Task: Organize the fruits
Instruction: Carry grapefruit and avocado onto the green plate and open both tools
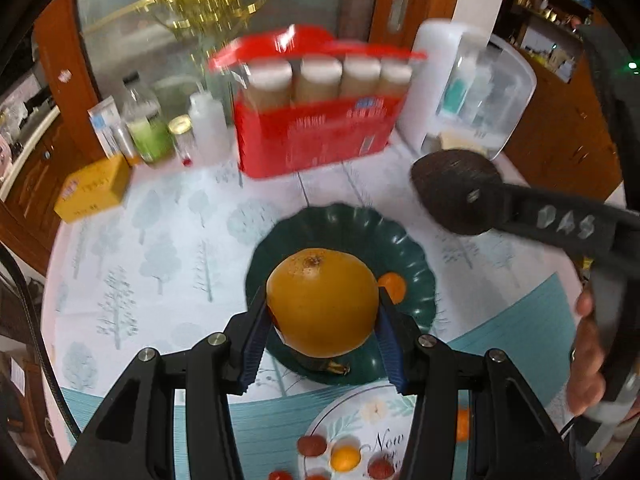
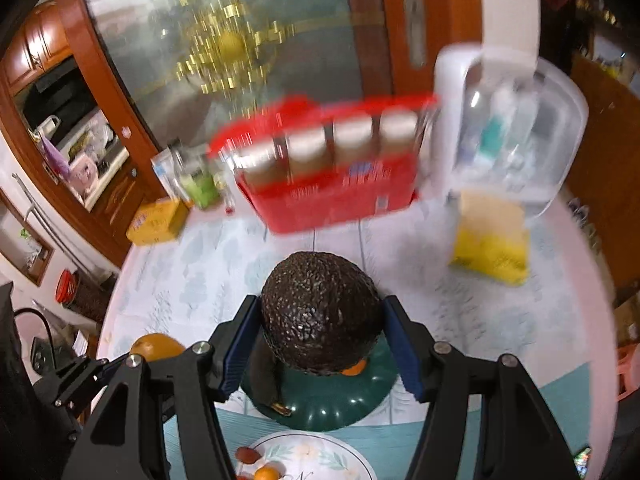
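Both grippers carry fruit: the left gripper (image 1: 322, 334) has its blue pads pressed on either side of a large orange (image 1: 322, 302), and the right gripper (image 2: 320, 346), jaws set wider, clamps a dark avocado (image 2: 318, 312). Each fruit hangs above the green scalloped plate (image 1: 416, 256), which lies directly below and just ahead of the fingertips. A small orange fruit (image 1: 394, 286) already sits there. By my reading, the orange is more centred over the plate.
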